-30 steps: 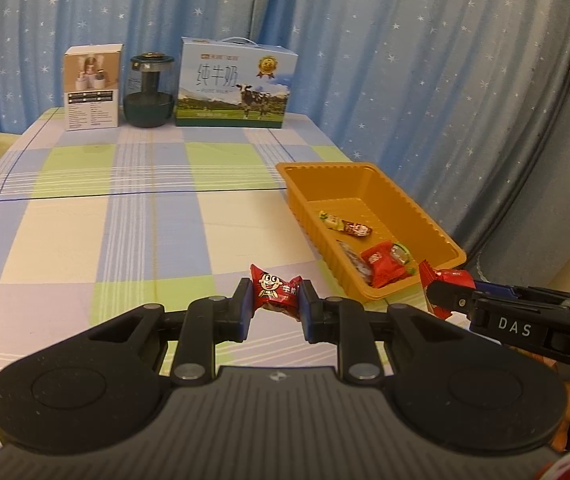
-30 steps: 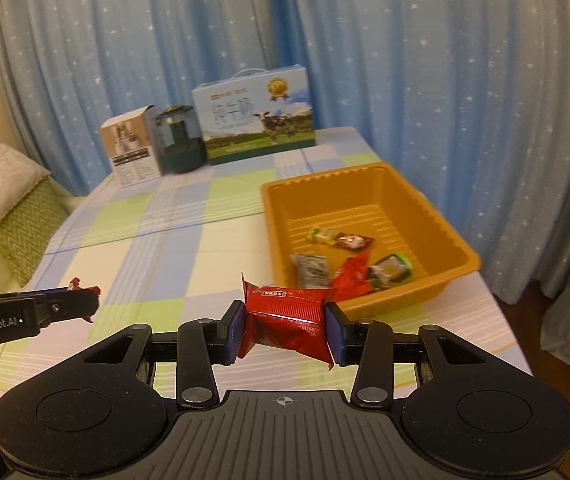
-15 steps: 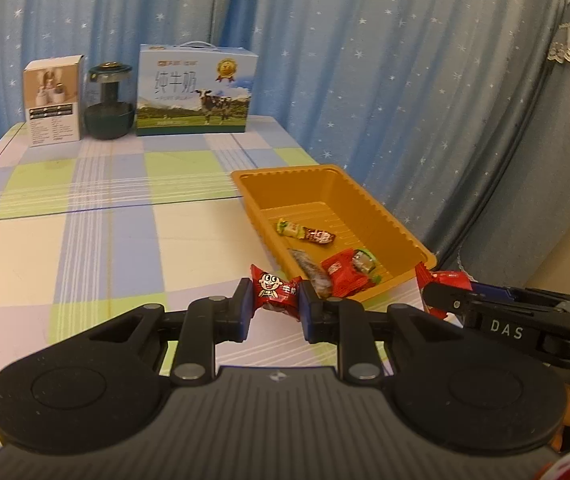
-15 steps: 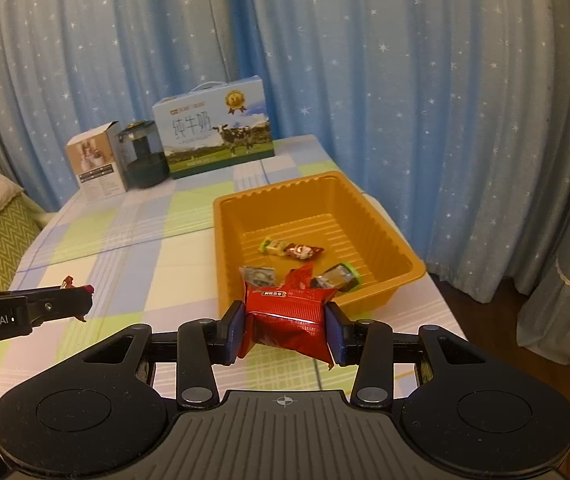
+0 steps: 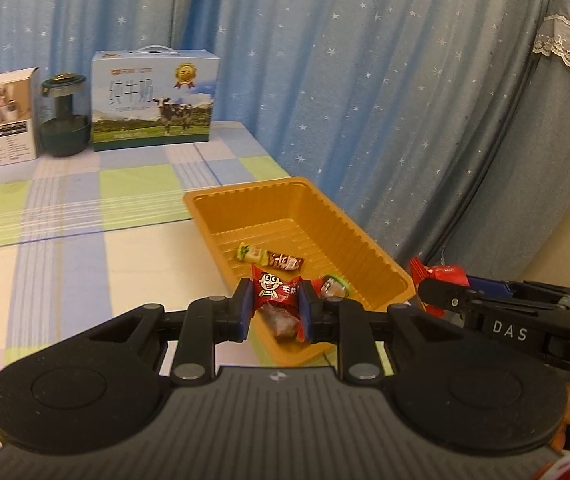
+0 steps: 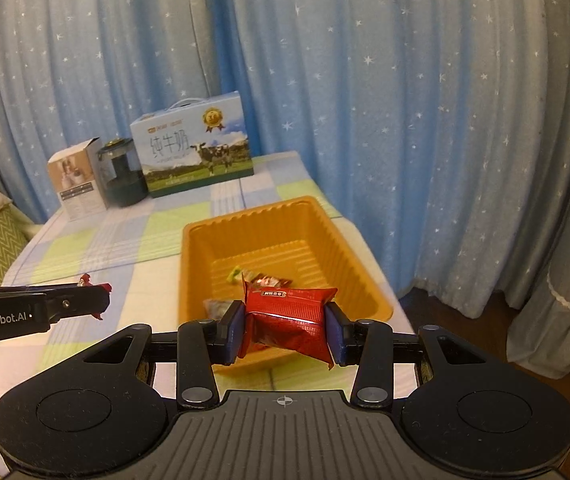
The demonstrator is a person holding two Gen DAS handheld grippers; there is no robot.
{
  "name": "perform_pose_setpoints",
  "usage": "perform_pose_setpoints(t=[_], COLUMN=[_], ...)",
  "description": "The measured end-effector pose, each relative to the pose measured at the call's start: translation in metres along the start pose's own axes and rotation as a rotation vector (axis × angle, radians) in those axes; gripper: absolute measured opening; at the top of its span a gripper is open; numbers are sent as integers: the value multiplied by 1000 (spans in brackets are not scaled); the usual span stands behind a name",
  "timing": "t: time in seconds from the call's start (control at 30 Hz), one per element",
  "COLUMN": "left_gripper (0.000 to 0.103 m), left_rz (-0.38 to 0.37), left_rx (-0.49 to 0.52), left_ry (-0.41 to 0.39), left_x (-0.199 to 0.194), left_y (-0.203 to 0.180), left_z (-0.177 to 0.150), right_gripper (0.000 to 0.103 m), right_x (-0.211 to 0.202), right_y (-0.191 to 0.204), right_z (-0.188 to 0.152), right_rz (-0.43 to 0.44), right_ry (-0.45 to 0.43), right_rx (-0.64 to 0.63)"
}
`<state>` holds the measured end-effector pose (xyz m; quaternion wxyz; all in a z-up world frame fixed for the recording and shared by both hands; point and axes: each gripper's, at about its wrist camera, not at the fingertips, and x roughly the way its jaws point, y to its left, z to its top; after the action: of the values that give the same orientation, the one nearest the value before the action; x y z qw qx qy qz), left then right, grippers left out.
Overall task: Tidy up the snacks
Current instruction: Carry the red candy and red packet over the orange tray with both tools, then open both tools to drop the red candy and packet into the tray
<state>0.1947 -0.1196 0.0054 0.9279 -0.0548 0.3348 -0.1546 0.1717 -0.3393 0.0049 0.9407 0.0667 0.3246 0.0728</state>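
My left gripper (image 5: 274,303) is shut on a small red candy with a cartoon face (image 5: 275,289), held above the near left corner of the orange tray (image 5: 305,200). My right gripper (image 6: 287,330) is shut on a bigger red snack packet (image 6: 289,320) over the tray's (image 6: 285,216) near edge. Several wrapped snacks lie in the tray, among them a green and brown bar (image 5: 269,259). The right gripper's side (image 5: 485,312) shows at the right of the left wrist view. The left gripper's side (image 6: 45,308) shows at the left of the right wrist view.
A checked tablecloth (image 5: 65,216) covers the table. At its far end stand a milk carton box (image 5: 153,100), a dark green jar (image 5: 63,120) and a small white box (image 5: 7,116). Blue starred curtains hang behind. The table's right edge lies just beyond the tray.
Both grippers have moved forward and to the right toward the tray, each still holding its snack. The tray now lies directly under and ahead of both.
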Motion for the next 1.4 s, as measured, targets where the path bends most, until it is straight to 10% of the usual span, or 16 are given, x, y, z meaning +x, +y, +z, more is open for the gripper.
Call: perform_pose_setpoints(t=[0.7, 0.8, 1.4], left_gripper=[22, 44, 75], left_rz=[-28, -15, 86], left_rx=[0, -7, -43], left_ry=[67, 65, 30], left_x=[141, 151, 114], left_y=[16, 21, 56], left_z=[39, 41, 27], right_gripper=[43, 43, 43], right_x=[128, 137, 164], right_y=[-35, -39, -28], right_z=[43, 45, 52], right_rz=[12, 16, 79], right_ry=[60, 65, 84], right_rx=[-2, 9, 39])
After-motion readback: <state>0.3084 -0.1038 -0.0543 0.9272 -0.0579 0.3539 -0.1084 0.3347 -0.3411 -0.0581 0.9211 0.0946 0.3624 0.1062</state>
